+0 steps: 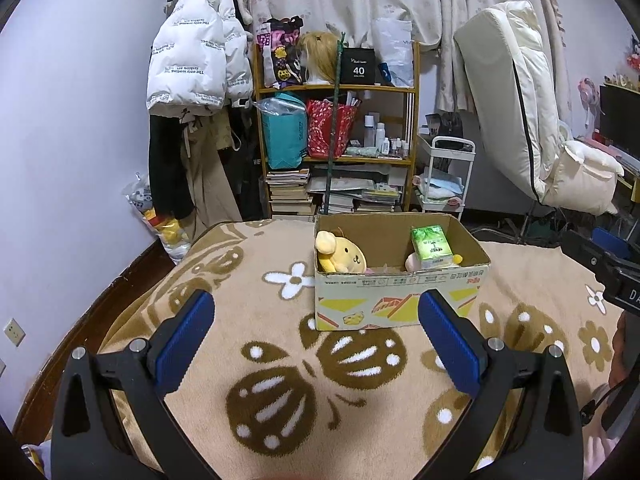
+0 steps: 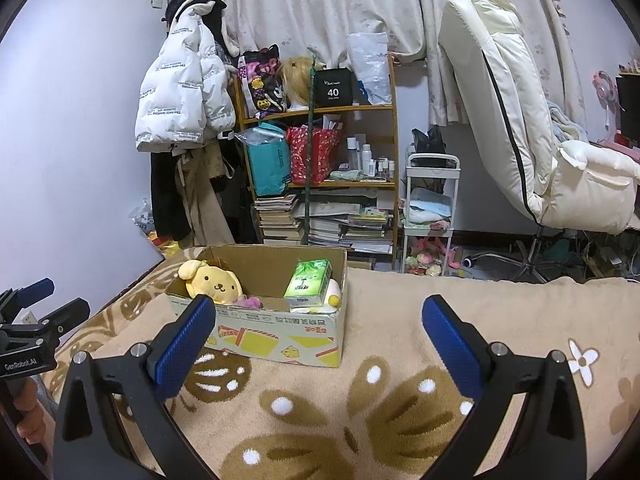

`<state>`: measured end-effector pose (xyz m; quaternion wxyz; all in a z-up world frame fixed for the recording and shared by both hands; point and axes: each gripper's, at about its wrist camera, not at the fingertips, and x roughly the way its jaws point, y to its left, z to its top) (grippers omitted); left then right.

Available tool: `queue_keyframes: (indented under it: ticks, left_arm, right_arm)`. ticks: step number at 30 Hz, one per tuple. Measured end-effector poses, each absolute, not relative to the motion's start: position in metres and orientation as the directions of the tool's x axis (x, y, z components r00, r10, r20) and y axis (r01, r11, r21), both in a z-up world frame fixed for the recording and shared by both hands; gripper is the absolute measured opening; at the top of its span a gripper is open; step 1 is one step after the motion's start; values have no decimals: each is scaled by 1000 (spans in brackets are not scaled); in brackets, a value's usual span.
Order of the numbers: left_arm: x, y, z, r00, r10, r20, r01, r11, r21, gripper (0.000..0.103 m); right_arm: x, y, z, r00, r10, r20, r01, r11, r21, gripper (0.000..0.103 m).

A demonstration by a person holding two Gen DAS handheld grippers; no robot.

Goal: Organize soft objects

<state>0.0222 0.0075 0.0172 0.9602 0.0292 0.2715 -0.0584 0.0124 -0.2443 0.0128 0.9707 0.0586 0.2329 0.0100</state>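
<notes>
Judging from the bare blanket [image 1: 280, 360], sorting looks nearly done: box [image 1: 400, 300] already holds plush [image 1: 340, 254], tissue pack [image 1: 430, 246] and smaller toys. Left gripper [image 1: 316, 344] and right gripper [image 2: 320, 348] both wide, empty. Scan for strays before retreating.

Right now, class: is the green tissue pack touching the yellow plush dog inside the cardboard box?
Apart. The right wrist view shows bare box floor between the green tissue pack and the yellow plush dog.
</notes>
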Motion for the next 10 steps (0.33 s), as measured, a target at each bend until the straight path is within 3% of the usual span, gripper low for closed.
queue_keyframes:
  ticks: [10]
  left_arm:
    - [21,7,15,847,-95,-522,124,992,21,101]
  right_arm:
    - [13,-247,10,892,42,-451,13,993,118,103]
